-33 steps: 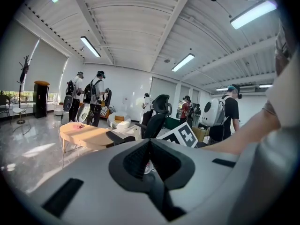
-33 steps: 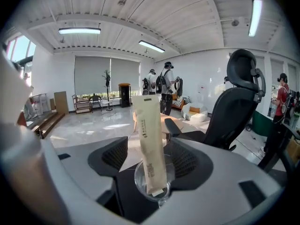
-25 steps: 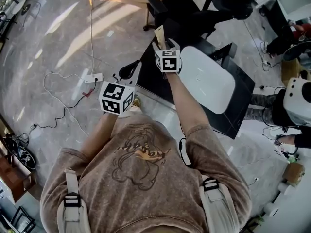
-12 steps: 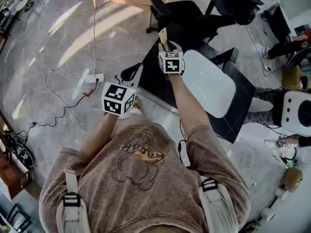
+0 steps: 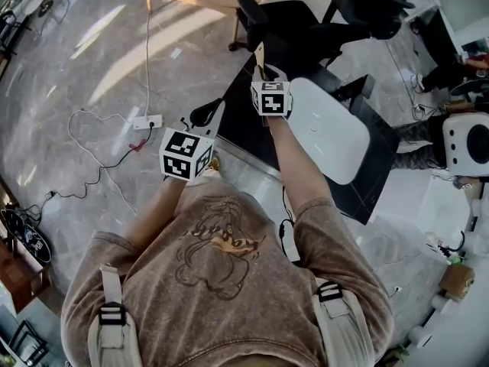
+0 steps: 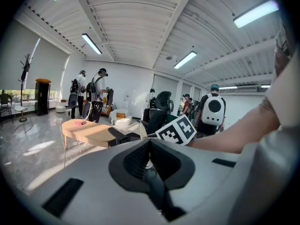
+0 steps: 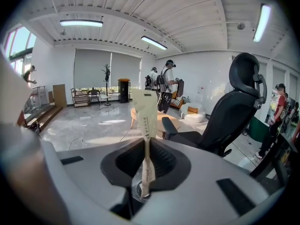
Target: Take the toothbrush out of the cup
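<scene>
A paper-wrapped toothbrush (image 7: 146,125) stands upright between the pads of my right gripper (image 7: 146,146), whose jaws have just been closing and now pinch its wrapper. Its lower end dips into a clear cup (image 7: 137,192) below the jaws. In the head view the toothbrush (image 5: 260,55) pokes out beyond the right gripper (image 5: 262,70) over the black table (image 5: 243,125); the cup is hidden there. My left gripper (image 5: 208,117) hovers at the table's left edge. In its own view the left gripper (image 6: 149,146) has its jaws together with nothing held.
A white rounded tray (image 5: 328,128) lies on the black table to the right of my right arm. Black office chairs (image 5: 290,14) stand beyond the table. A power strip (image 5: 145,122) and cables lie on the floor to the left.
Both grippers stay in place in the head view. The head view itself has shifted slightly.
</scene>
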A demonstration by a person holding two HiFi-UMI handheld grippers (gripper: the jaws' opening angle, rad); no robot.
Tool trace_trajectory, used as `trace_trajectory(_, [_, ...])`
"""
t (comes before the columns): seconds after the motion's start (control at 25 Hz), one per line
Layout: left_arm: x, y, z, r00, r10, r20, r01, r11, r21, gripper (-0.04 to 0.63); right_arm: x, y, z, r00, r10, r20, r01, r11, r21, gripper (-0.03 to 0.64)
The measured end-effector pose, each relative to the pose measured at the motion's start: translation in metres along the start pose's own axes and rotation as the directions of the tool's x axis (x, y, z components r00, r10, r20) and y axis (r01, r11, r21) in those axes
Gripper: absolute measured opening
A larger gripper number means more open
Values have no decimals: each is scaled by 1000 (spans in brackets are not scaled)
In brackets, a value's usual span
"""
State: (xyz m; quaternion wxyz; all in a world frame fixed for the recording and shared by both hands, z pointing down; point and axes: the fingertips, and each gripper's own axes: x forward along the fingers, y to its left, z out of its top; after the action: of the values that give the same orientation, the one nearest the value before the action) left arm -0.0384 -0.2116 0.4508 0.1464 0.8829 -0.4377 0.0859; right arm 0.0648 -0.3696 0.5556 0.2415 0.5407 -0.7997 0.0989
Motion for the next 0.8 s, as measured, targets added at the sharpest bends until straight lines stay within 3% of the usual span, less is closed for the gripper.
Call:
trace_trajectory(0.4, [4,-7,-2,1000,-30,-2,30,999,-13,15,-26,-10,34,997,-1,78,-1,1000,28,46])
trace_trajectory(0.8, [9,-14,-2,998,-59,-3,59,998,-27,15,-85,-17,103,975,4,221,-23,996,85,46])
